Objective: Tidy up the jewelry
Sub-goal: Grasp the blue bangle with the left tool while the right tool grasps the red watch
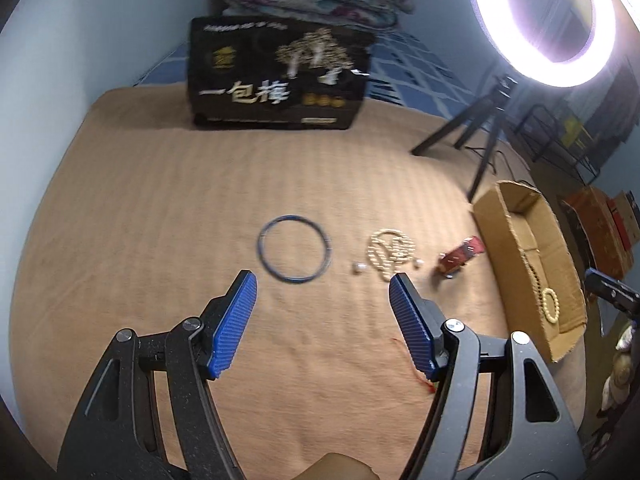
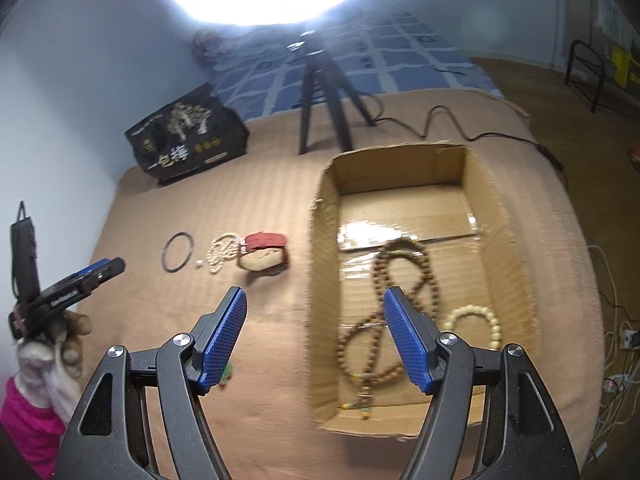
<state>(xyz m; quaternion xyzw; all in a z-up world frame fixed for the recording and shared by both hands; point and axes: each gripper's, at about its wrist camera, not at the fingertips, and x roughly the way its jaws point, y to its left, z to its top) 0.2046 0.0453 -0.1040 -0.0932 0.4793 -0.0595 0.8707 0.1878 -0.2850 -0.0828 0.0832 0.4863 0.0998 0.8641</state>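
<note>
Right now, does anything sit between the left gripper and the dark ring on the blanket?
Nothing visible does. The left gripper is open and the dark ring lies just ahead on bare blanket; the pearl necklace is off to its right.

Blue ribbed pads line the black left tongs (image 1: pixel 323 277) and right tongs (image 2: pixel 315 291) above a tan, faintly striped bed cover (image 1: pixel 160 208). On it lie a dark blue thin ring bangle (image 1: pixel 295 249), a cream pearl-bead necklace (image 1: pixel 390 253) and a red strap bracelet (image 2: pixel 265 251). The brown corrugated cardboard box (image 2: pixel 320 240) holds a brown wooden-bead string (image 2: pixel 404 272) and a cream bead bracelet (image 2: pixel 476 326). A black gift bag with gold tree print (image 1: pixel 280 72) stands behind, before blue-and-white checked bedding (image 2: pixel 376 60).
</note>
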